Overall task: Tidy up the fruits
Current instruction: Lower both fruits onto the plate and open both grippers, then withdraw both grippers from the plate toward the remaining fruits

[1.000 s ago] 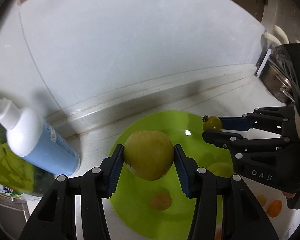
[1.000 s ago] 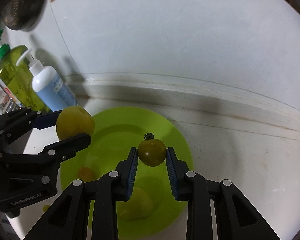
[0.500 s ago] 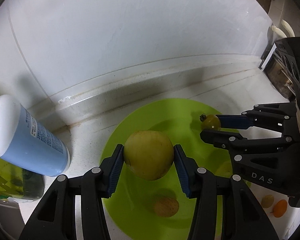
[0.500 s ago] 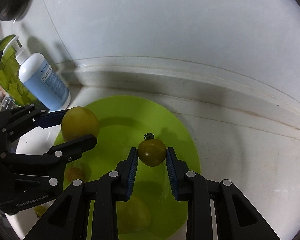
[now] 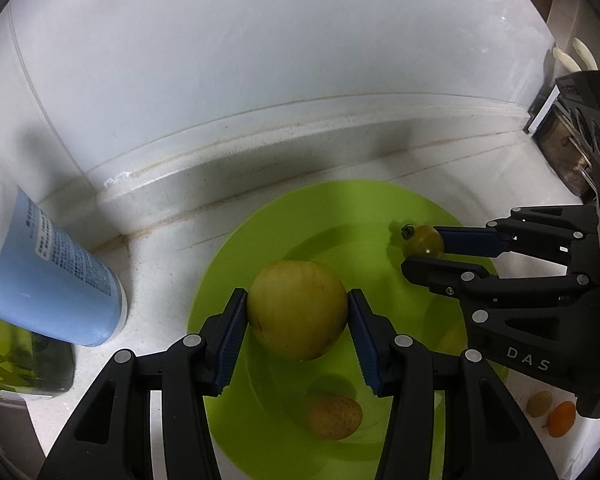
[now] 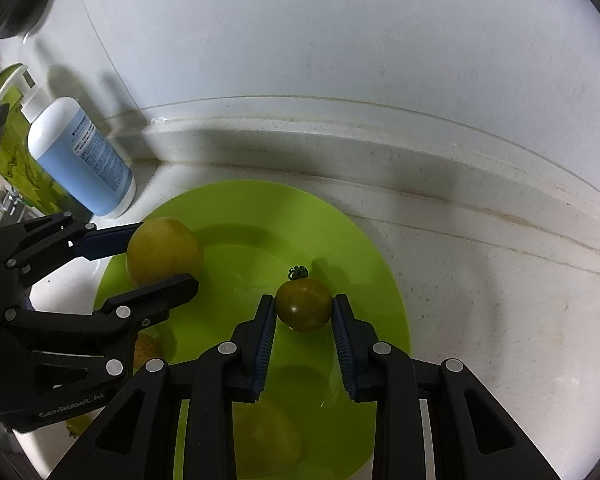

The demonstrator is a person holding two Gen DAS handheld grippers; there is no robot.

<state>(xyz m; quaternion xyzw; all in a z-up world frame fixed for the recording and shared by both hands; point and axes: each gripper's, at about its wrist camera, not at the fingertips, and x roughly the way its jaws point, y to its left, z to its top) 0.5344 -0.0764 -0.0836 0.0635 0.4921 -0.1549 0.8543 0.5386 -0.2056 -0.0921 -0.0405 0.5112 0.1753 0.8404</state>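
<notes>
My left gripper [image 5: 297, 316] is shut on a large yellow-green round fruit [image 5: 297, 316] and holds it over the lime green plate [image 5: 340, 204]. It also shows in the right wrist view [image 6: 162, 252]. My right gripper [image 6: 304, 312] is shut on a small dark green tomato [image 6: 304, 310] over the plate [image 6: 236, 200]; it also shows in the left wrist view [image 5: 423, 242]. A small tan fruit [image 5: 335, 417] lies on the plate. A yellow fruit [image 6: 266, 434] lies on it under my right gripper.
A blue and white pump bottle [image 6: 80, 156] stands left of the plate, with a green bottle [image 6: 12, 152] behind it. A white wall rises behind the counter ledge [image 6: 380, 136]. Two small fruits, one yellow [image 5: 539, 404] and one orange [image 5: 562, 418], lie on the counter at right.
Both grippers have moved forward and lower over the plate, each still holding its fruit. The plate and bottle look larger and nearer.
</notes>
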